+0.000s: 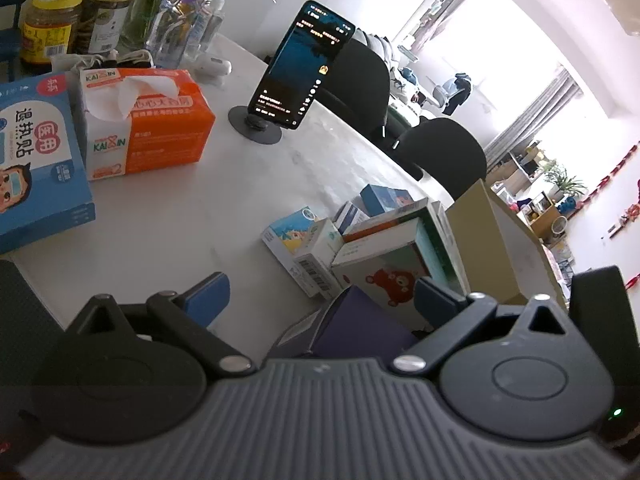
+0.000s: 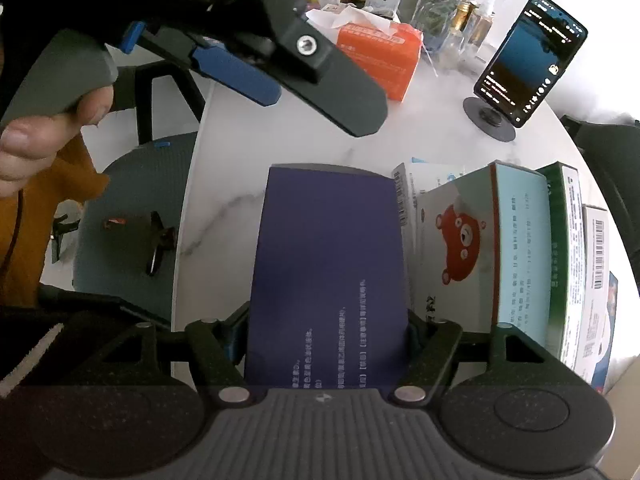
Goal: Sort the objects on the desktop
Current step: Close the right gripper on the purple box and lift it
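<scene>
A dark purple box (image 2: 328,248) lies flat on the white marble table (image 2: 224,208), its near end between my right gripper's (image 2: 326,320) fingers. The gripper is shut on the box, with both pads against its long sides. To its right stand a white box with a red bear (image 2: 456,240) and a green-edged box (image 2: 560,240). My left gripper (image 1: 322,298) hangs open above the purple box (image 1: 352,328), touching nothing. It shows in the right wrist view as the left gripper (image 2: 280,88) held by a hand (image 2: 36,140).
Several small medicine boxes (image 1: 304,248) cluster by a cardboard box (image 1: 492,248). An orange tissue box (image 1: 160,128), a blue box (image 1: 36,160), jars (image 1: 48,28) and a phone on a stand (image 1: 304,68) sit farther back. A grey chair (image 2: 132,220) stands at the table's left edge.
</scene>
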### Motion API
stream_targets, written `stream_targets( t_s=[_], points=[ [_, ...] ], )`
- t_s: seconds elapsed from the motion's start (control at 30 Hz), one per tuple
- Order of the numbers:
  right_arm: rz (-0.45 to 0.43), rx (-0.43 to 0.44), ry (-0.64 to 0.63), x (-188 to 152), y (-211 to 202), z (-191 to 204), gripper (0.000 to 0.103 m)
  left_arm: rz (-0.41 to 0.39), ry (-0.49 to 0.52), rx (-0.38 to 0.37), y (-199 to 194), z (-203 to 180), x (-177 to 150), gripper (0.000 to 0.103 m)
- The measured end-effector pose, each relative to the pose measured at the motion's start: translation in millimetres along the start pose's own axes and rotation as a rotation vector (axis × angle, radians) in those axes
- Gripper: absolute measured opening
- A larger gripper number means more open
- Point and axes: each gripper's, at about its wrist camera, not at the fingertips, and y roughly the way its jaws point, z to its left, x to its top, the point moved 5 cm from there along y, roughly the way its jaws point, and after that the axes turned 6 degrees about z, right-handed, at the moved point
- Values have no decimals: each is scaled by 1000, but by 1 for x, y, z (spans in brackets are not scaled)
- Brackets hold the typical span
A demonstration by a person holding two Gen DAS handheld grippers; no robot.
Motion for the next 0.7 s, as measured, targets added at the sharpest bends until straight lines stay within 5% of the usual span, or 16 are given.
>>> stream_targets(
  t_s=[0.47, 0.7],
  points=[
    [-46, 148, 111, -2, -41, -8, 67, -38, -9, -6, -12, -7, 4, 100],
    [-98, 152, 176, -5, -82, -28, 67, -79, 9, -31, -23, -20, 11, 100]
  ],
)
